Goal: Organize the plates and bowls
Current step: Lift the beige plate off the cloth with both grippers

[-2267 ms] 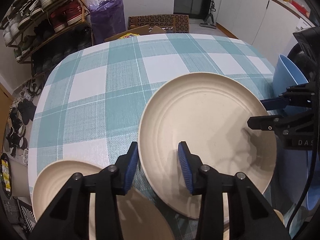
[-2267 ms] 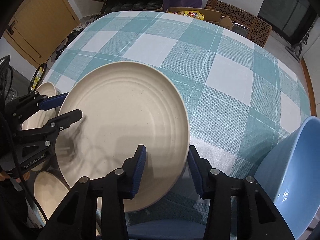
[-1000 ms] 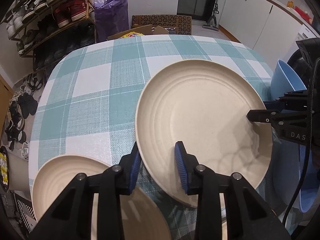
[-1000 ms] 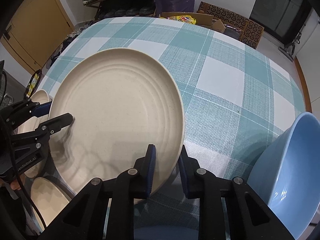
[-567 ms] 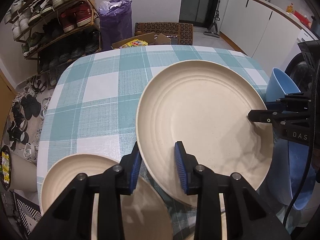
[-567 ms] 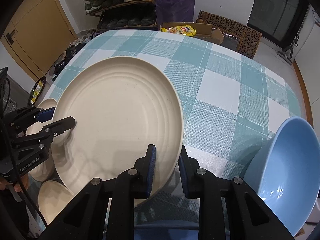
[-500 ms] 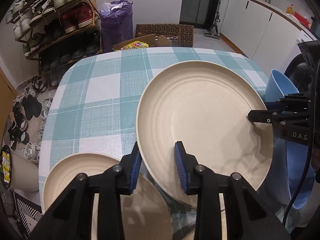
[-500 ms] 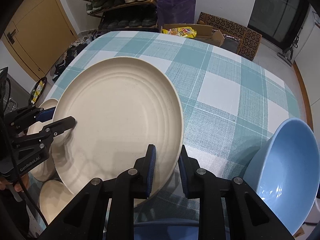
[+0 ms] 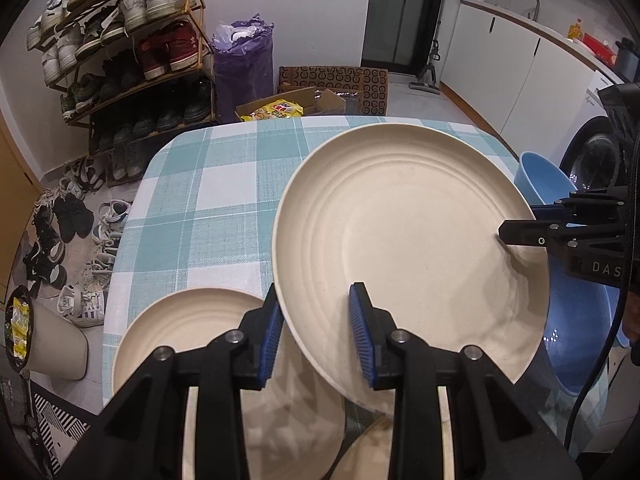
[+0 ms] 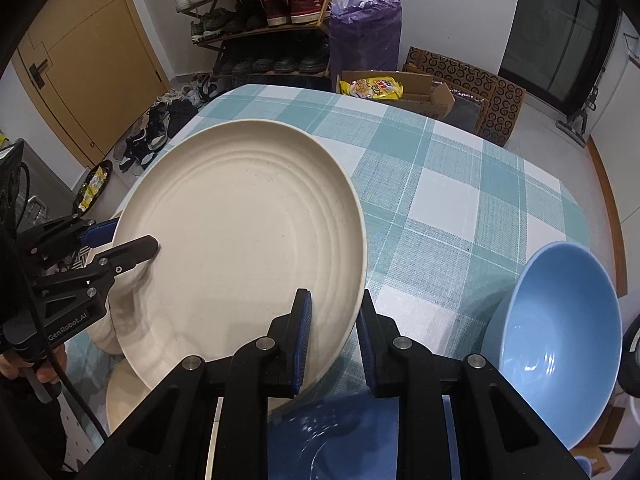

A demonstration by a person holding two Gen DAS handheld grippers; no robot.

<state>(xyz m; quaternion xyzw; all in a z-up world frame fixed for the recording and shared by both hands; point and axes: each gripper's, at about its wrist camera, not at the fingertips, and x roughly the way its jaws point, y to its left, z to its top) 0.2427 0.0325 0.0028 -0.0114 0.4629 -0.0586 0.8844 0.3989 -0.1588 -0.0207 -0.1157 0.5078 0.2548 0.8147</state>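
A large cream plate (image 9: 408, 240) is held in the air above the checked table (image 9: 208, 200) by both grippers. My left gripper (image 9: 316, 330) is shut on its near left rim. My right gripper (image 10: 331, 336) is shut on the opposite rim of the plate (image 10: 248, 240). In the left wrist view the right gripper (image 9: 520, 224) shows at the plate's right edge; in the right wrist view the left gripper (image 10: 120, 236) shows at its left edge. A smaller cream plate (image 9: 184, 328) lies on the table below. A blue bowl (image 10: 556, 376) stands at the right.
Another cream plate (image 10: 124, 400) lies at the table's near edge. A second blue bowl (image 10: 336, 436) sits under my right gripper. A shoe rack (image 9: 128, 48), a purple bag (image 9: 244, 64) and cardboard boxes (image 9: 332, 88) stand beyond the table's far edge.
Both grippers closed on the large plate's rim, then lifted it off the table. It now hangs higher, and more of the room and the smaller plate show.
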